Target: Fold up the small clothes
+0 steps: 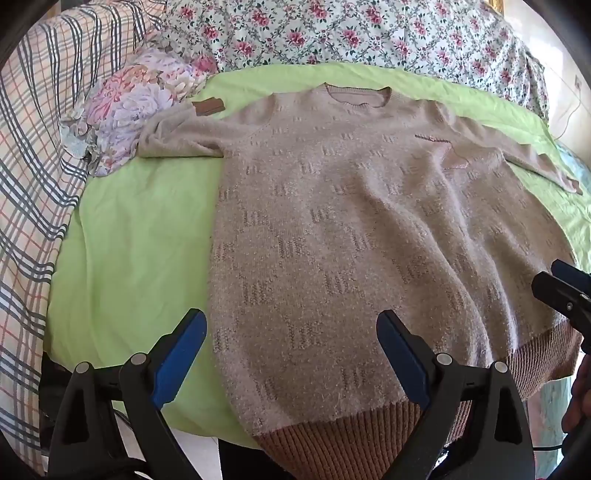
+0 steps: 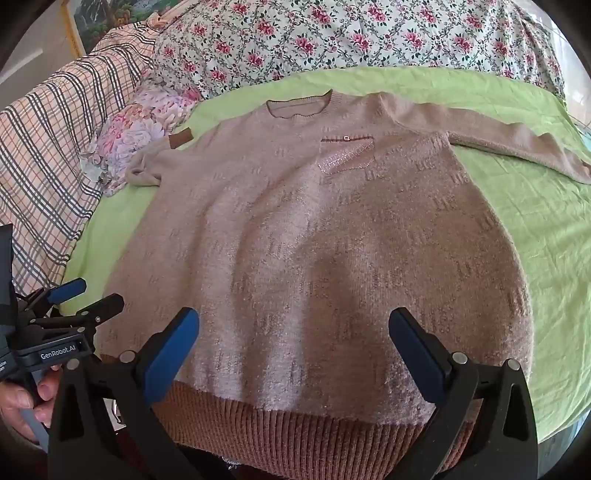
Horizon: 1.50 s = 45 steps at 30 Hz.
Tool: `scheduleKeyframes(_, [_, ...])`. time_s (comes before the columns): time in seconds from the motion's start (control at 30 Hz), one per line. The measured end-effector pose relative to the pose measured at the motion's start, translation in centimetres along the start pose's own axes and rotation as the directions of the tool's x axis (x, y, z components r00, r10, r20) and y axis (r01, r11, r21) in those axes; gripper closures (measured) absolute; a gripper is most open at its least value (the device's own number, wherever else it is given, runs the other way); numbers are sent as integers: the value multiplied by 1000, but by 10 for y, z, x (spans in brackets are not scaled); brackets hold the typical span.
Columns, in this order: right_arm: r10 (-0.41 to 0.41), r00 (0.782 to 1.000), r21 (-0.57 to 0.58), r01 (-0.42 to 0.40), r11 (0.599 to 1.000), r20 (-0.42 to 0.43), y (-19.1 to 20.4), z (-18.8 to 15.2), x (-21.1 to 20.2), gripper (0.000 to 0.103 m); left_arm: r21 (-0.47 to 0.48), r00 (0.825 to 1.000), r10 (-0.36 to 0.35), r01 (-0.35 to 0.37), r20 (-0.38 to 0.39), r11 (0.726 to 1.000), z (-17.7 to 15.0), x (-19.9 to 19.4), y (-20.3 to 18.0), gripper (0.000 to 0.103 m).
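Observation:
A fuzzy beige-pink sweater (image 1: 351, 229) lies flat, front up, on a light green sheet (image 1: 140, 236), neck away from me and brown ribbed hem (image 1: 332, 439) toward me. It also shows in the right wrist view (image 2: 314, 251), with a sparkly chest pocket (image 2: 345, 158). Its left sleeve is bunched with a brown cuff (image 1: 208, 107); its right sleeve (image 2: 509, 140) stretches out to the right. My left gripper (image 1: 291, 325) is open and empty above the hem's left part. My right gripper (image 2: 293, 325) is open and empty above the hem's middle.
A floral quilt (image 1: 332, 33) lies behind the sheet, a plaid blanket (image 1: 33, 177) to the left, and a small floral cushion (image 1: 136, 103) by the bunched sleeve. The green sheet (image 2: 546, 229) shows bare to the right of the sweater. The other gripper shows at each view's edge.

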State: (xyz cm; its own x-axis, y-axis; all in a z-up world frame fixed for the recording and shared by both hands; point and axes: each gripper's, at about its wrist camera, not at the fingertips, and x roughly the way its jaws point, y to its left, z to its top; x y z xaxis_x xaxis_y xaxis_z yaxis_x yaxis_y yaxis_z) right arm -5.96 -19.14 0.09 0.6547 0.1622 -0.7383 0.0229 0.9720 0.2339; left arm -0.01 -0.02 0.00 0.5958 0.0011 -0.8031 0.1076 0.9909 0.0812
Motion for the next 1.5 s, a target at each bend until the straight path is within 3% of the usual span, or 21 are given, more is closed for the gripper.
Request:
scheduleKeyframes(1.23, [0, 1000, -9, 0, 1000, -4, 4, 5, 0, 1, -1, 998, -62, 62, -19, 998, 7, 6, -3, 9])
scheduleKeyframes(1.4, [9, 999, -15, -9, 1000, 31, 6, 7, 0, 1, -1, 998, -62, 62, -18, 998, 11, 6, -2, 9])
scheduleKeyframes(1.5, [5, 999, 3, -5, 1000, -33, 6, 8, 2, 1, 5, 998, -60, 60, -10, 998, 13, 7, -3, 9])
